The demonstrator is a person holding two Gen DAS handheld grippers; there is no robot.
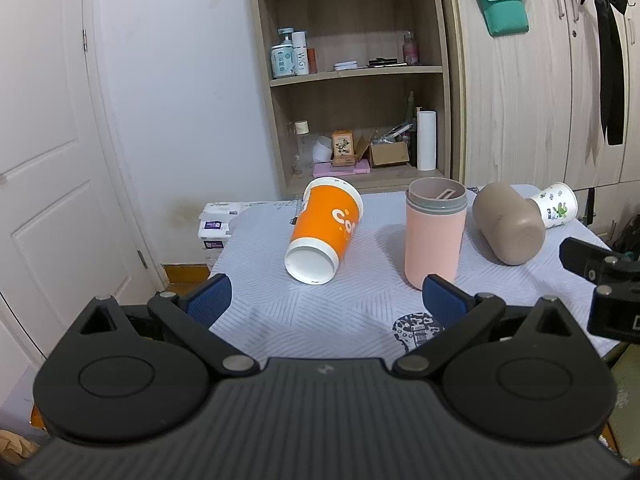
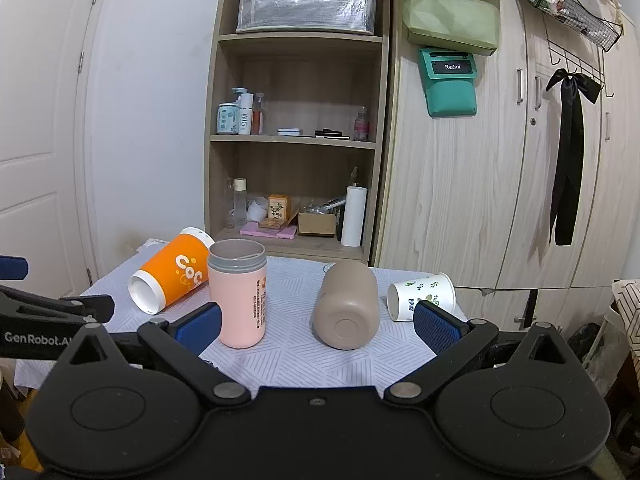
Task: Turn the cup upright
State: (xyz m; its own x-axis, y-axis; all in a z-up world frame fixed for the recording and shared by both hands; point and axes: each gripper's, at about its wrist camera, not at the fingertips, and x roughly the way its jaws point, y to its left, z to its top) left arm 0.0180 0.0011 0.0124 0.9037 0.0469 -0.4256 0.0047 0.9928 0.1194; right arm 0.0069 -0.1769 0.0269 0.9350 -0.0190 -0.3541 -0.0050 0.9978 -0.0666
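Observation:
An orange paper cup (image 1: pixel 326 230) lies on its side on the table, its white base toward me; it also shows in the right wrist view (image 2: pixel 172 276). A pink cup (image 1: pixel 435 232) stands upright, also seen from the right wrist (image 2: pixel 239 292). A brown cup (image 1: pixel 508 222) lies on its side, base toward me (image 2: pixel 346 306). A white floral paper cup (image 1: pixel 556 204) lies on its side at the far right (image 2: pixel 420 298). My left gripper (image 1: pixel 326 300) is open and empty, short of the orange cup. My right gripper (image 2: pixel 318 326) is open and empty, in front of the brown cup.
The table carries a pale patterned cloth (image 1: pixel 320 320). A wooden shelf unit (image 2: pixel 296 140) with bottles and boxes stands behind it, a wardrobe (image 2: pixel 480 200) to the right, a white door (image 1: pixel 48 160) to the left. Tissue packs (image 1: pixel 216 224) lie at the table's far left edge.

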